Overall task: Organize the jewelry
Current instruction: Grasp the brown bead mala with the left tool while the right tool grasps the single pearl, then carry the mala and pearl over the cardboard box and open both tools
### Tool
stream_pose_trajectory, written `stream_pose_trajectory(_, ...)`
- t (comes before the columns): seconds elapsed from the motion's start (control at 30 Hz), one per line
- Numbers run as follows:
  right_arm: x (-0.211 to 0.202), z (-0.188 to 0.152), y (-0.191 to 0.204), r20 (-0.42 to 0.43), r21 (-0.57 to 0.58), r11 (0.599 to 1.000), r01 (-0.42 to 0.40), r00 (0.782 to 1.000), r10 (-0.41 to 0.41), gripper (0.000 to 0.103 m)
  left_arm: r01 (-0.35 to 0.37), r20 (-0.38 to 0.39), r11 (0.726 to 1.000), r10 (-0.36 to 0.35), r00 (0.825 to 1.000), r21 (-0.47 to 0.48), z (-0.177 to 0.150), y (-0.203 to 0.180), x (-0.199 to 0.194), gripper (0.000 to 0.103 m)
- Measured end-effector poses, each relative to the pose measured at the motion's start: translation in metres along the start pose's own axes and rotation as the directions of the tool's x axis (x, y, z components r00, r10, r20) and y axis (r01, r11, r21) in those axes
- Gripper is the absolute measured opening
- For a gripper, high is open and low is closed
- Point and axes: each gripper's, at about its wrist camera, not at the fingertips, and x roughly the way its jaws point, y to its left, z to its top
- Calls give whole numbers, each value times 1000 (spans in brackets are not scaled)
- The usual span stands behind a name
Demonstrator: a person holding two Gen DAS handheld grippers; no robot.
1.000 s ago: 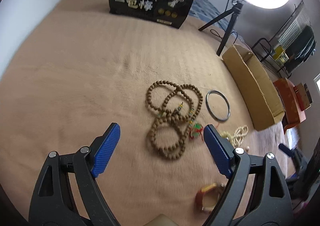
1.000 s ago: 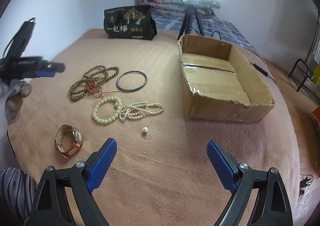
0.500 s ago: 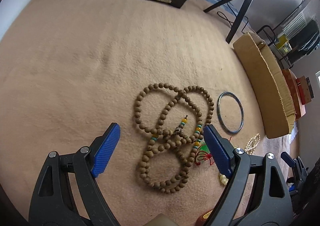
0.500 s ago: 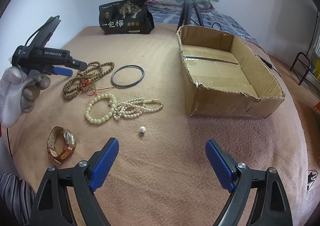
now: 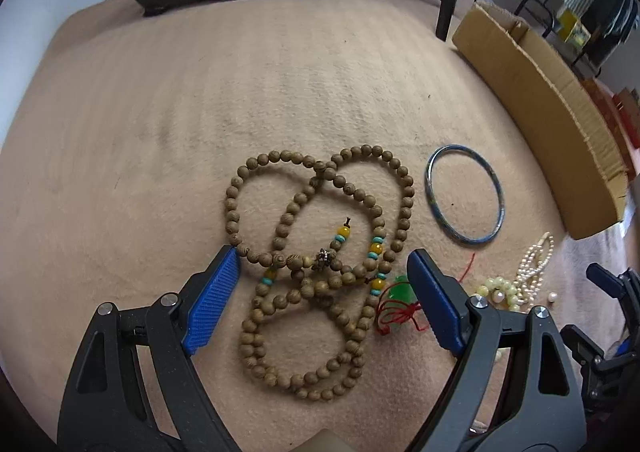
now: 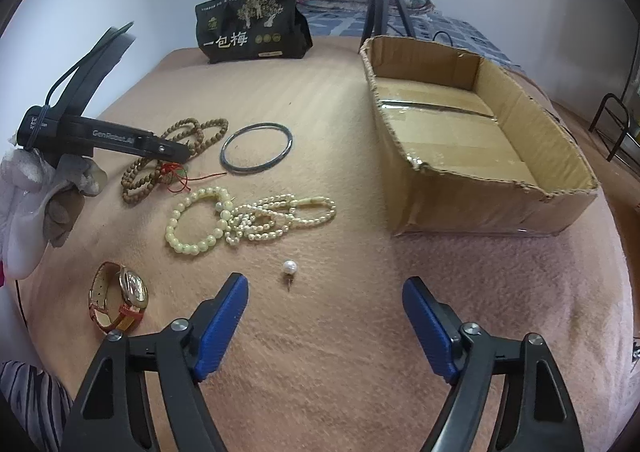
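Note:
A long strand of wooden beads (image 5: 407,192) lies coiled on the tan blanket, with a green pendant on red cord (image 5: 398,292) beside it. My left gripper (image 5: 323,254) hovers open over the coil, one blue finger on each side, pads not touching. A dark bangle (image 5: 498,188) lies just to the right. In the right wrist view, a pearl stud (image 6: 289,267) lies just ahead of my right gripper (image 6: 325,282). Its jaws are closing with nothing between them. Pearl strands (image 6: 276,212), a pale bead bracelet (image 6: 188,248) and a watch (image 6: 132,286) lie nearby. The cardboard box (image 6: 480,192) is open.
A black snack bag (image 6: 252,28) stands at the blanket's far edge, with a tripod (image 6: 380,4) and folded quilts behind it. A gloved hand (image 6: 36,188) holds the left gripper (image 6: 180,152) at the left. A metal rack (image 6: 612,124) stands beyond the box.
The left gripper has moved forward and down, so the wooden beads now lie between its fingers. The right gripper has sunk slightly toward the pearl stud, and its jaws have narrowed a little.

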Motion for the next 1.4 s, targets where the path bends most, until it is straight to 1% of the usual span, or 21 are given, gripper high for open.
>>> stream_pose_trajectory(0.03,2,1,2,-4,-7,1000,-3,1000,3,79,-9,0,1000,9,1000,5,1,-2,2,87)
stream_pose_trajectory(0.07,5,2,3,-7,-14,1000,-4,1000,4,77,-16,1,1000,16,1000,8,2,-3,3,83)
stream_pose_trajectory(0.1,7,2,5,-10,-20,1000,-2,1000,2,76,-31,-1,999,31,1000,17,3,-4,5,82)
stream_pose_trajectory(0.2,14,4,9,-20,-40,999,7,1000,-8,76,-52,4,998,52,999,41,5,-8,8,79)
stream_pose_trajectory(0.33,21,5,14,-28,-56,998,3,1000,-5,74,-58,13,997,57,998,47,7,-9,9,68)
stream_pose_trajectory(0.4,24,5,17,-36,-62,998,1,999,-4,70,-55,18,998,54,998,40,6,-6,8,62)
stream_pose_trajectory(0.47,26,4,17,-40,-64,998,-2,999,0,67,-54,22,998,53,998,32,6,-3,6,54)
stream_pose_trajectory(0.53,26,3,17,-41,-63,998,-3,999,1,62,-53,27,998,53,998,22,5,0,4,48)
stream_pose_trajectory(0.57,26,4,16,-42,-62,998,-4,999,1,57,-54,30,998,53,998,21,5,1,4,44)
stream_pose_trajectory(0.6,26,4,16,-42,-61,998,-5,999,2,51,-54,32,998,53,998,21,4,1,3,43)
stream_pose_trajectory(0.63,25,5,16,-43,-60,998,-9,999,6,47,-53,35,998,52,998,21,3,2,2,40)
stream_pose_trajectory(0.67,25,5,15,-43,-60,998,-12,999,10,41,-53,37,998,52,998,20,2,3,1,37)
stream_pose_trajectory(0.7,25,5,15,-43,-60,998,-15,999,12,35,-52,39,998,52,998,17,2,4,1,35)
stream_pose_trajectory(0.73,25,4,15,-43,-59,998,-19,999,17,33,-50,41,999,50,998,13,1,5,1,33)
stream_pose_trajectory(0.8,25,4,15,-44,-59,998,-29,999,26,22,-46,44,999,45,998,5,1,7,0,28)
stream_pose_trajectory(0.93,26,4,17,-52,-65,997,-48,998,45,9,-36,49,999,37,998,-17,2,14,-2,15)
stream_pose_trajectory(0.97,26,4,18,-55,-70,996,-52,997,48,6,-29,50,999,30,998,-22,1,15,-3,15)
stream_pose_trajectory(1.07,26,4,22,-55,-86,995,-41,998,37,6,-10,54,999,11,998,-34,0,19,-4,15)
stream_pose_trajectory(1.2,22,4,21,-42,-73,996,-45,998,42,6,0,67,999,4,998,-54,-2,23,-11,14)
stream_pose_trajectory(1.23,19,4,21,-36,-69,997,-45,998,42,6,3,73,998,2,997,-60,-2,24,-14,9)
stream_pose_trajectory(1.4,7,5,19,-11,-60,997,-48,999,48,6,21,110,997,-12,994,-77,-3,32,-36,9)
